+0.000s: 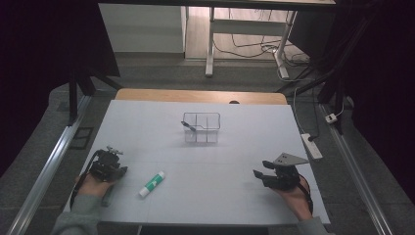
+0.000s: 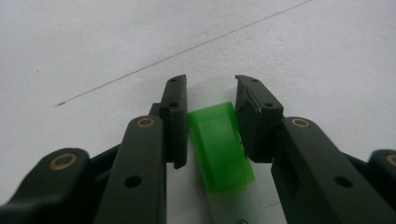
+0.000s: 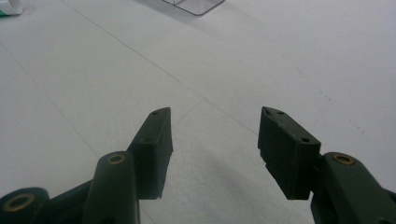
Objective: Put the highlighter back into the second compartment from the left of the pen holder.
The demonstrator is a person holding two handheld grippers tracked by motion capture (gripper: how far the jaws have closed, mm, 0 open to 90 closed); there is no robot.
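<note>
The left gripper (image 2: 210,83) had closed on the green cap of the glue stick (image 2: 219,144) lying on the table (image 2: 93,46), probably to lift it, while the right gripper (image 3: 215,112) waited open and empty, clear of the work.

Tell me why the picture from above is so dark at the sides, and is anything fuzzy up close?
High view: light falls on the white table, while the room's sides stay nearly black. Left gripper view: the green cap glows bright and fairly sharp; the black jaws blur toward the bottom edge. Right gripper view: even light, with a faint soft shadow on the table between the jaws.
</note>
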